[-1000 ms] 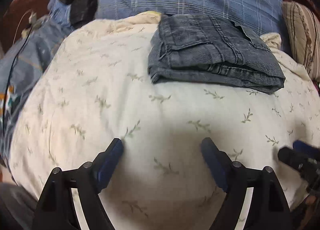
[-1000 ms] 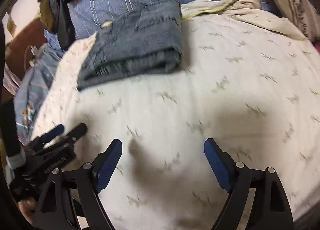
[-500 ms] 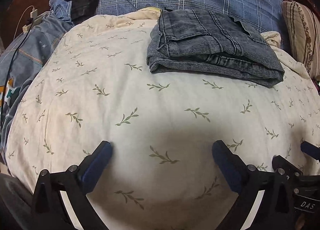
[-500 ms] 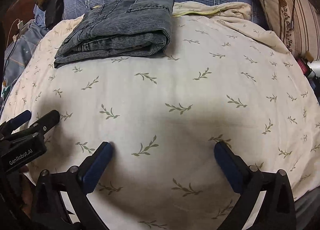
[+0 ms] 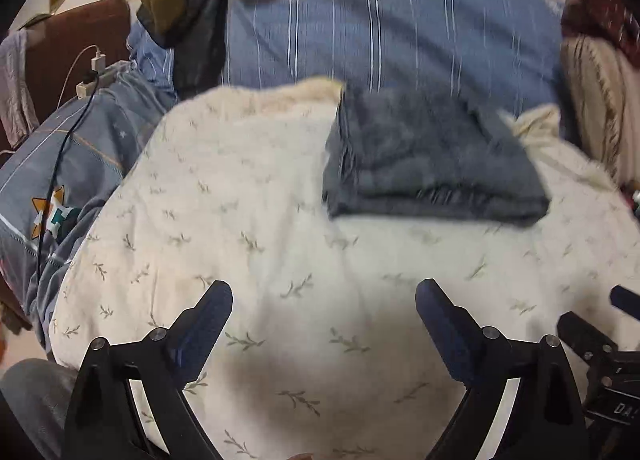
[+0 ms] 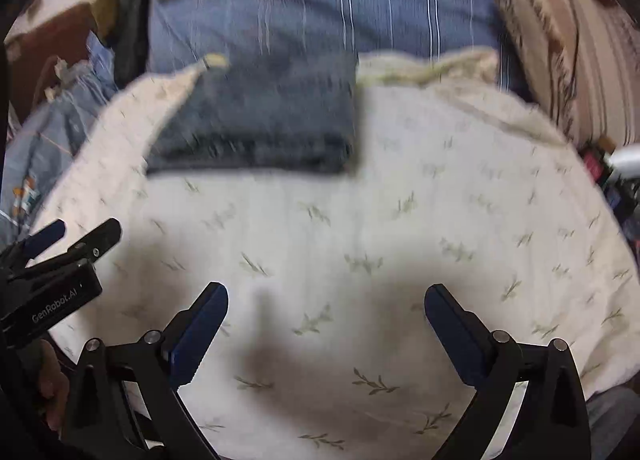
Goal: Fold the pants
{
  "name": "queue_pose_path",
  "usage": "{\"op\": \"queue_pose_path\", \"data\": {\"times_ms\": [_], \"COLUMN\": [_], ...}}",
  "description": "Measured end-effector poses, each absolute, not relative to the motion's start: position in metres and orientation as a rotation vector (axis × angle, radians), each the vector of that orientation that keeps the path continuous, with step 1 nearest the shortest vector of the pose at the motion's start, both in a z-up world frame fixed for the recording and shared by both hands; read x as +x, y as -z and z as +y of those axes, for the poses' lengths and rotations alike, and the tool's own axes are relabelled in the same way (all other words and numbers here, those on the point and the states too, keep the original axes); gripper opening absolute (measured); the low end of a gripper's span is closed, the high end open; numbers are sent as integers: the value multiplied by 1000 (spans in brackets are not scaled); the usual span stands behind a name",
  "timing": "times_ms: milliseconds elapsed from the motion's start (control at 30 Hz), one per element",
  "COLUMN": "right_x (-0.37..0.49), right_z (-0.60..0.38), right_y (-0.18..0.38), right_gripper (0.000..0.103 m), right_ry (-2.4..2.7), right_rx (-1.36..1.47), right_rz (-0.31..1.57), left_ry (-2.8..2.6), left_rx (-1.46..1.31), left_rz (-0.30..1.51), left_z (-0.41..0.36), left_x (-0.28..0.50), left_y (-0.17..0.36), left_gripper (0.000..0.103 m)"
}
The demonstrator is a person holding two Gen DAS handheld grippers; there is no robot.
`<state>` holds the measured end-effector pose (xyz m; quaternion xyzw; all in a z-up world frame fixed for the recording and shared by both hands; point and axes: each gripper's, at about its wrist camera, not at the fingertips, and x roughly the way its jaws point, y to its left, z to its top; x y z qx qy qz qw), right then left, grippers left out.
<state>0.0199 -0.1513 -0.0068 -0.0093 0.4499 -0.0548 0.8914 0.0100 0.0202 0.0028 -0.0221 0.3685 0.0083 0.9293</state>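
Two hand-held grippers, left (image 5: 324, 312) and right (image 6: 326, 318), have just spread wide with nothing between their jaws. Folded pants (image 5: 432, 164) lie ahead on the bed (image 5: 240, 196). "GenRobot.AI" reads on the left one.

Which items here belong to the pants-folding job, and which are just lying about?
Job:
- folded pants, lying on the cream leaf-print cover
- left claw and right claw, both open and empty

Lying about:
- blue striped bedding
- charger and cable
- striped pillow
- dark clothes heap
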Motion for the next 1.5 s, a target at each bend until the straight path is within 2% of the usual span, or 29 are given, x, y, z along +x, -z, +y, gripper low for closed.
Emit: {"op": "queue_pose_path", "data": {"times_ms": [100, 300, 1500], "right_x": [5, -5, 2], "right_z": [-142, -131, -140], "right_y": [-16, -25, -16], "right_gripper": [99, 99, 99], "right_ry": [103, 77, 120], "right_rx": [-17, -33, -19], "right_rz": [849, 792, 812], "left_ry": [-17, -39, -28], "left_rx": [-61, -74, -44], "left_rz": [707, 690, 693], "left_z": [24, 27, 20], "left_x": [-7, -24, -23], "left_y": [-13, -7, -5], "left_gripper": [94, 94, 94]}}
